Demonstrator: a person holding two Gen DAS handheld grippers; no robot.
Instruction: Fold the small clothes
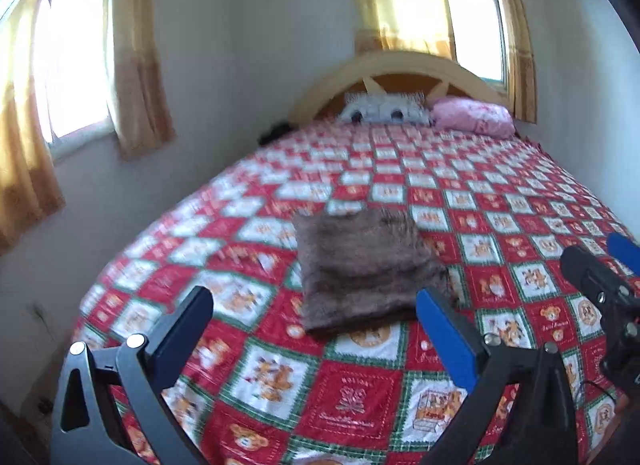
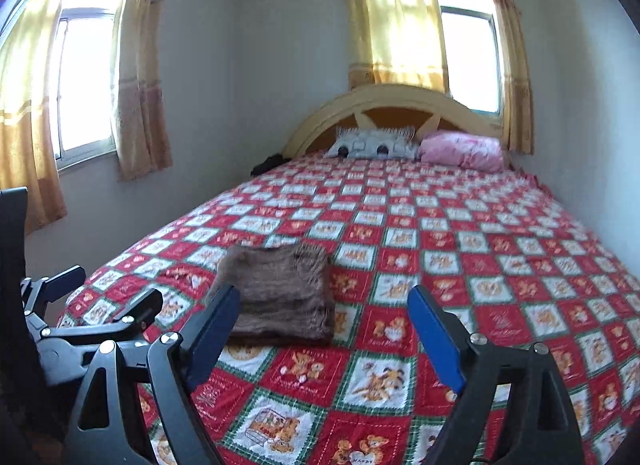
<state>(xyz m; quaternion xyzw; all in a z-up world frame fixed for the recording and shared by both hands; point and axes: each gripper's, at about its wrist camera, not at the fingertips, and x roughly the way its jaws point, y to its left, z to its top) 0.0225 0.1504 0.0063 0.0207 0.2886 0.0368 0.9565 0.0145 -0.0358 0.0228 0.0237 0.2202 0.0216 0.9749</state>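
A brown fuzzy cloth [image 1: 364, 269] lies folded into a thick rectangle on the red checked bedspread [image 1: 500, 201]. It also shows in the right wrist view [image 2: 282, 297]. My left gripper [image 1: 314, 305] is open and empty, held above the bed just short of the cloth's near edge. My right gripper [image 2: 324, 305] is open and empty, with the cloth ahead and to the left, by its left finger [image 2: 216, 329]. The right gripper shows at the right edge of the left wrist view [image 1: 600, 265], and the left gripper at the left edge of the right wrist view [image 2: 104, 289].
Two pillows, one white [image 2: 372, 145] and one pink [image 2: 462, 151], lie against the curved wooden headboard [image 2: 384, 101]. A wall with curtained windows [image 2: 84, 81] runs along the bed's left side. A dark object [image 2: 266, 165] sits at the bed's far left edge.
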